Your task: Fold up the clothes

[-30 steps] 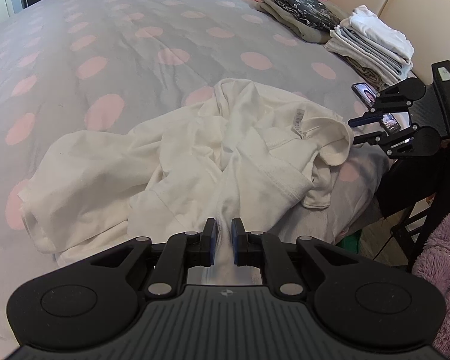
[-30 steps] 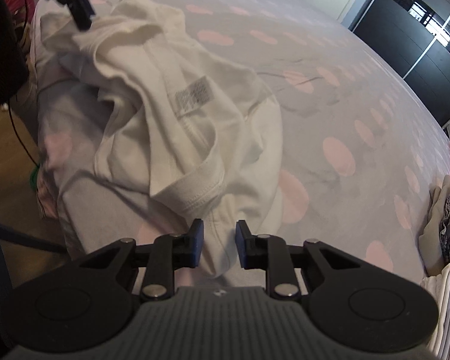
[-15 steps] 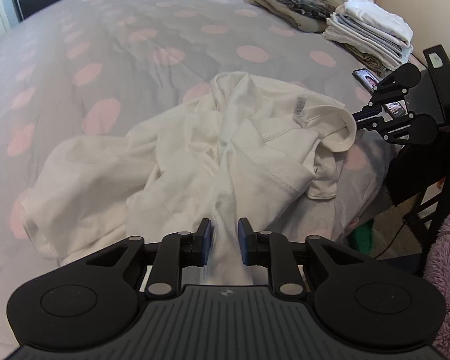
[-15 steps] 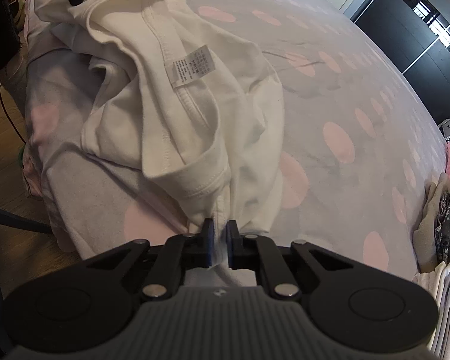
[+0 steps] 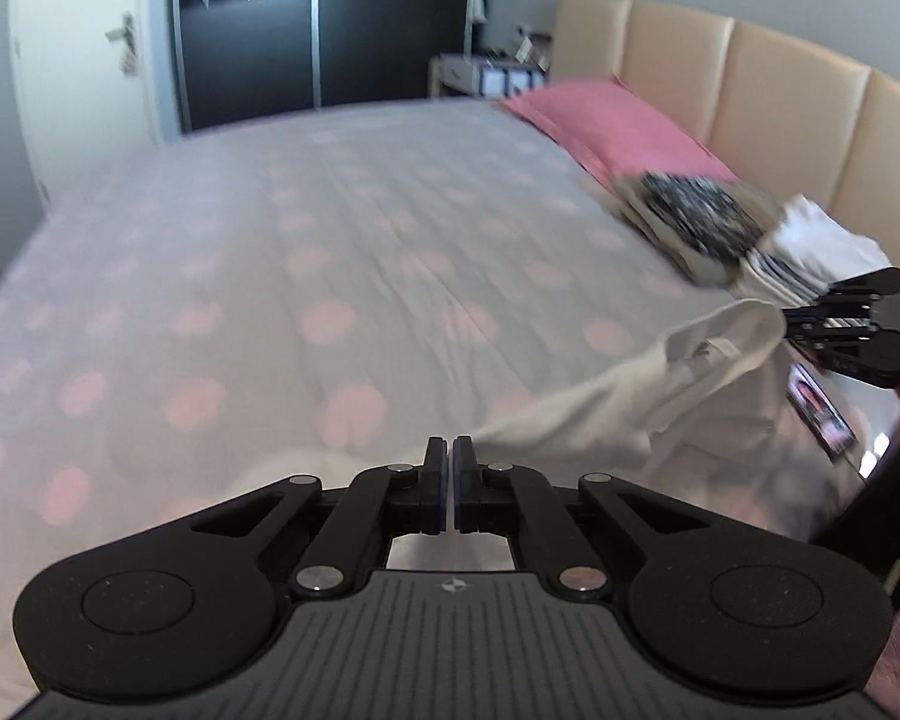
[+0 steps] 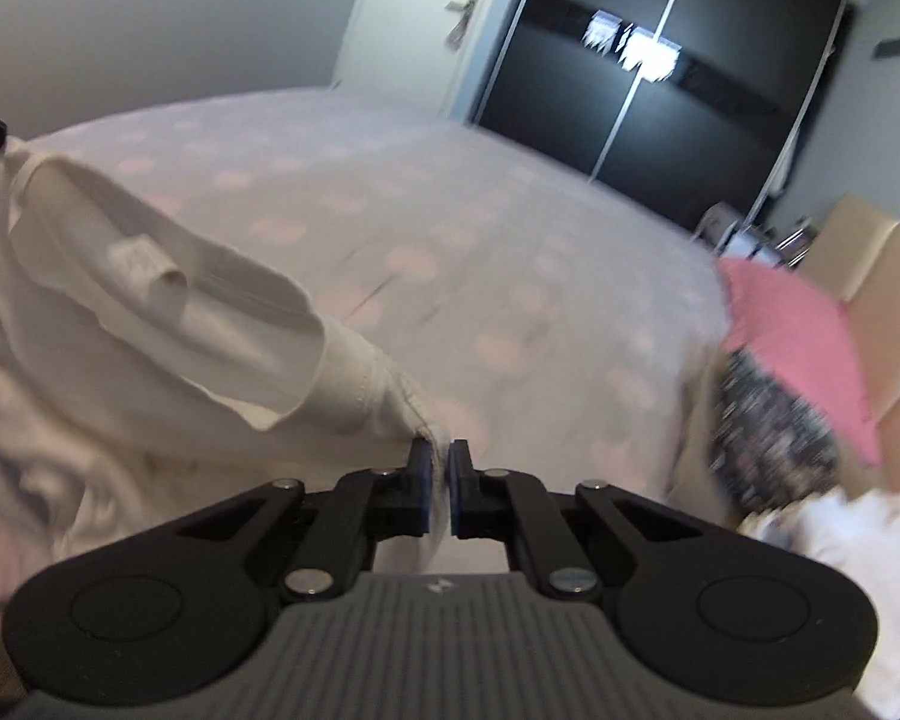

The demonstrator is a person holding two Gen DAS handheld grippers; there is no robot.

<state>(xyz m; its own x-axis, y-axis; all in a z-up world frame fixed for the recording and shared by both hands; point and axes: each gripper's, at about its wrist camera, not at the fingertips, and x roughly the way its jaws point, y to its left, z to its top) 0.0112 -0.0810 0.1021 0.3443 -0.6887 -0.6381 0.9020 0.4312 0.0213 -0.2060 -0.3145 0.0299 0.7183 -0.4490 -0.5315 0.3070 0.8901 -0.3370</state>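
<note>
Bed (image 5: 342,252): grey cover with pink spots, spreading ahead of both sets of jaws; most of it bare of clothing.
Garment in work: white shirt (image 6: 168,324), lifted off the bed and strung between the 2 grippers, most of it sagging below that line. No fold is visible in it yet, so I judge this piece to be at its opening step, spreading out.
Done pile: folded clothes (image 5: 702,222) ahead and right of the left jaws, near the pink pillow (image 5: 606,126); at least 2 stacks, which suggests several pieces are finished.
Left gripper (image 5: 446,450): jaws clenched; the shirt's edge runs away to their right, so they appear to pinch it, though the cloth between the pads is hidden.
Right gripper (image 6: 440,453): jaws clamped on a seamed shirt edge, cloth visible between the pads.
Left to do: lay the shirt flat, fold it, add it to the pile.
Unclear: motion blur hides whether more unfolded clothes wait.
</note>
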